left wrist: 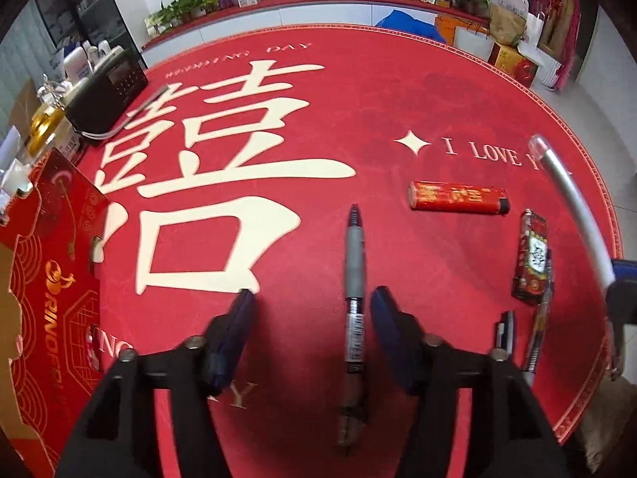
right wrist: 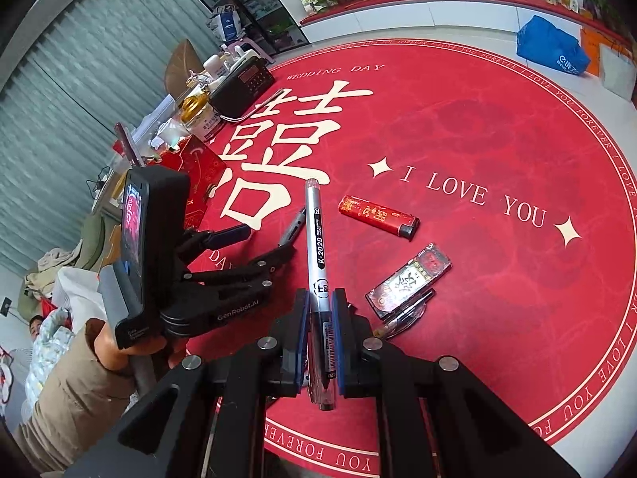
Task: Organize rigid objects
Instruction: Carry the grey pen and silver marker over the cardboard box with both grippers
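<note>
The left gripper (left wrist: 310, 298) stands with jaws apart astride a grey-gripped pen (left wrist: 354, 279) lying on the red round mat (left wrist: 358, 99) — apparently untouched. The right gripper (right wrist: 320, 298) is clamped on a silver-barrelled pen (right wrist: 316, 239) — near a red lighter (right wrist: 378, 215).

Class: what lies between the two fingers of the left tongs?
A grey-grip pen lies flat on the red mat between the open left tongs' fingers, untouched, in the left wrist view.

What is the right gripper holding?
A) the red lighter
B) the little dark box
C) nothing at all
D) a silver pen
D: in the right wrist view the right gripper is shut on the silver pen, which sticks up between its blue pads, while the red lighter and the little dark box lie on the red mat.
</note>
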A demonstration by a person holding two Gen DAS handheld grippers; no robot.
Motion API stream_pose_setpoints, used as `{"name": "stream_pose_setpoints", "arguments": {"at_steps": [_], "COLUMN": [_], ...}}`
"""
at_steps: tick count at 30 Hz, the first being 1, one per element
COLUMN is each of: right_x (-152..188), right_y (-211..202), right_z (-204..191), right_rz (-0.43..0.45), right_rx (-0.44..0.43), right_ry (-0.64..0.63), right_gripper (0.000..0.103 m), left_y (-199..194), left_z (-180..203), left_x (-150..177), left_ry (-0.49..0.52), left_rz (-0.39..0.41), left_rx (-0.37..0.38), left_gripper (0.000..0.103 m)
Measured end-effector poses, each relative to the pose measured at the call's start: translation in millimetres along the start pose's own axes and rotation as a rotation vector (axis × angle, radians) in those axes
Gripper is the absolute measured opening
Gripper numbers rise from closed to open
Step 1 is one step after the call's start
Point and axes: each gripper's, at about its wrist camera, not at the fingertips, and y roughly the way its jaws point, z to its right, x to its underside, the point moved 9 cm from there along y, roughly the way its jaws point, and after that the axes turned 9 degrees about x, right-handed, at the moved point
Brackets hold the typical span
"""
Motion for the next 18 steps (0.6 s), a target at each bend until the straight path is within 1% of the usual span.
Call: {"name": "stream_pose_setpoints", "arguments": {"at_steps": [1, 2, 3, 4, 5, 7, 8, 10, 14, 18], "right_x": [0.2, 0.4, 0.6, 0.5, 0.4, -0.5, -1.0, -1.3, -2.3, -4.9], "right_y": [-0.4, -0.9, -1.7, -2.7, -4.0, -8.7, -10.4, -12.5, -12.8, -13.8], "right_z": [-0.9, -1.8, -2.9, -3.3, -3.9, -4.3, -3.8, -3.0, -6.0, -15.3], "right_rz": [0.0, 0.0, 0.002, 0.005, 0.008, 0.023, 0.03, 0.037, 0.052, 0.062], "right_rx": [0.0, 0.0, 0.0, 0.001, 0.001, 0.005, 0.009, 0.019, 0.037, 0.036], "right_ry": [-0.001, -0.001, -0.003, -0.002, -0.002, -0.002, -0.005, -0.01, -0.022, -0.042], "right_gripper": [0.012, 0.012, 0.012, 0.012, 0.012, 0.012, 0.012, 0.012, 0.012, 0.012], "left_y": [0.7, 0.6, 1.9, 1.9, 1.3, -1.5, -5.2, -13.9, -44.4, -72.6], "left_z": [5.7, 12.5, 17.1, 21.1, 22.5, 23.1, 22.5, 21.3, 14.9, 4.7], "left_x": [0.0, 0.3, 0.1, 0.5, 1.7, 4.9, 8.2, 11.3, 14.3, 13.5], "left_ry": [-0.003, 0.008, 0.021, 0.024, -0.012, -0.105, -0.166, -0.208, -0.31, -0.351], "left_rz": [-0.01, -0.02, -0.024, -0.022, -0.011, 0.017, 0.045, 0.093, 0.211, 0.291], "left_rx": [0.037, 0.049, 0.041, 0.031, 0.047, 0.124, 0.164, 0.155, 0.142, 0.071], "left_gripper": [0.028, 0.015, 0.01, 0.01, 0.01, 0.01, 0.01, 0.01, 0.01, 0.01]}}
